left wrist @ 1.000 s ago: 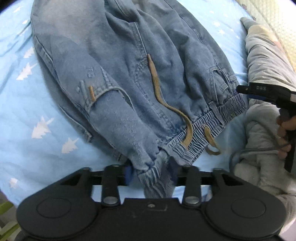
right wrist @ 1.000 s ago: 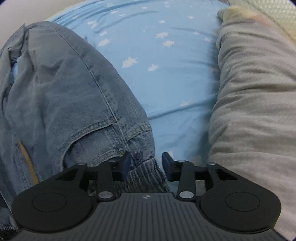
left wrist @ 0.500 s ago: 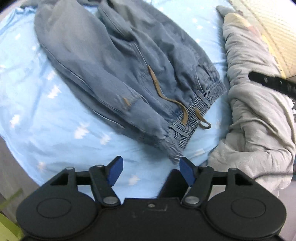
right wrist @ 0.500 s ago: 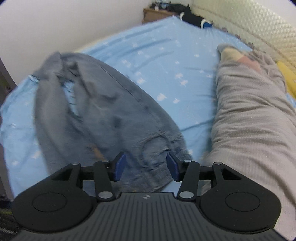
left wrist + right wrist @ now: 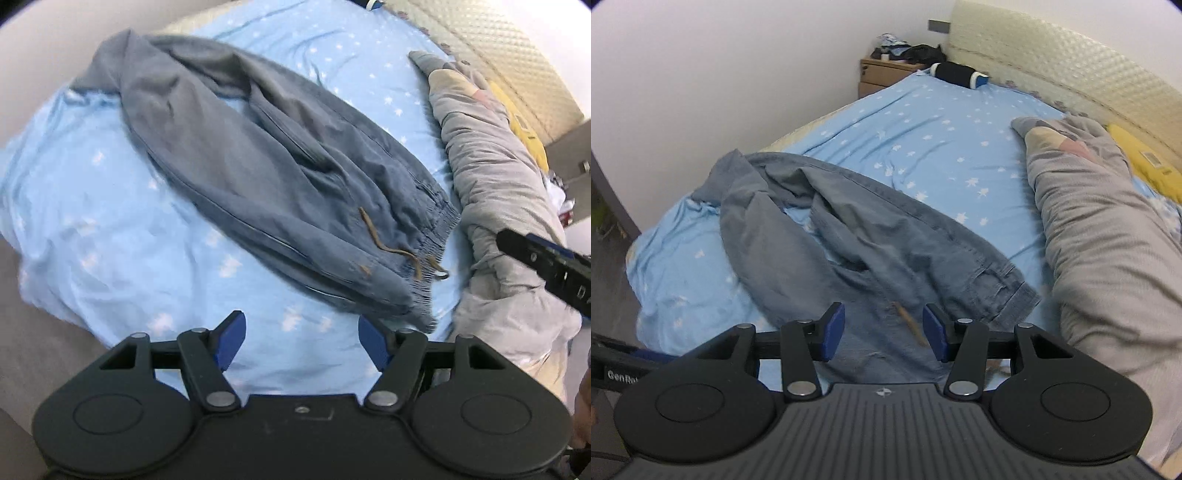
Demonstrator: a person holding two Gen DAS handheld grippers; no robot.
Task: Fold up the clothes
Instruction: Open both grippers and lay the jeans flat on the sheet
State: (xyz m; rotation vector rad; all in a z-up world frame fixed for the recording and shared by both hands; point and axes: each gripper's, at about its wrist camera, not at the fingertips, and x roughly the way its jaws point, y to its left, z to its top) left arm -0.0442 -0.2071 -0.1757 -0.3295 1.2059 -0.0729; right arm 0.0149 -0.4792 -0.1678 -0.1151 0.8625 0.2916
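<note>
Blue denim trousers (image 5: 280,177) with an elastic waistband and a brown drawstring (image 5: 391,251) lie folded lengthwise on the blue star-patterned bed sheet (image 5: 110,229). They also show in the right wrist view (image 5: 871,254). My left gripper (image 5: 301,341) is open and empty, held above the sheet just short of the waistband. My right gripper (image 5: 884,326) is open and empty, raised above the waistband end. The right gripper's body shows at the right edge of the left wrist view (image 5: 546,258).
A grey quilt (image 5: 1108,236) lies bunched along the right of the bed, touching the waistband. A yellow pillow (image 5: 1141,162) and padded headboard (image 5: 1071,74) are beyond it. A wooden nightstand (image 5: 882,74) and a black roll (image 5: 956,74) stand at the far corner. The bed edge and floor (image 5: 37,332) are left.
Both grippers let go of the trousers' waistband, opened, and pulled back and up. The trousers now lie flat on the bed.
</note>
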